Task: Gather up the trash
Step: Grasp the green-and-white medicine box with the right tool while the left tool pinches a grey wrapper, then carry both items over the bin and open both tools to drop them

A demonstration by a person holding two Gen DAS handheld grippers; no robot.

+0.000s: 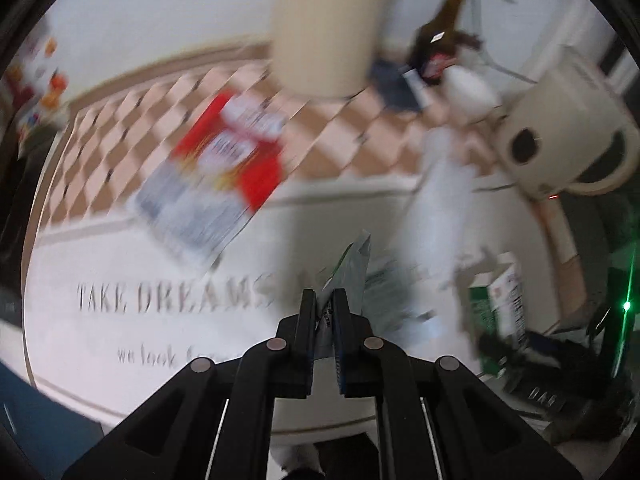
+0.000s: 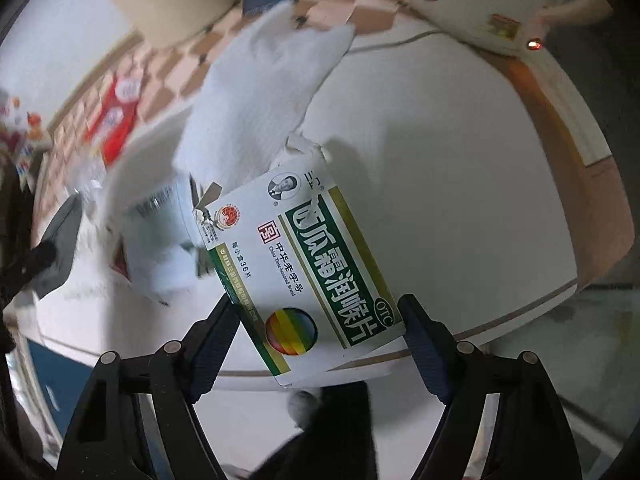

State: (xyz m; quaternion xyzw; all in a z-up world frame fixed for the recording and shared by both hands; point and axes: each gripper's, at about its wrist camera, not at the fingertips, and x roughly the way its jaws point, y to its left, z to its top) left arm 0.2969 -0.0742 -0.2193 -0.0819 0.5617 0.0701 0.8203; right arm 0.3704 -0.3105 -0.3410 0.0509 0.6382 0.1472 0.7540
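With the left gripper (image 1: 323,300) pinched tight on a thin silvery wrapper (image 1: 352,264) above the rug (image 1: 120,320), the right gripper (image 2: 316,320) stands wide around the torn medicine box (image 2: 304,264), which could skid aside if only one pad catches it.

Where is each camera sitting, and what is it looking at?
Left wrist: sits on the left gripper, looking steeply down its fingers, shut on a thin wrapper, at the rug.
Right wrist: sits on the right gripper, looking down at the medicine box between its wide jaws; whether the pads press it I cannot tell.
Both see: the rug, the red packet, the medicine box and the cream bin.
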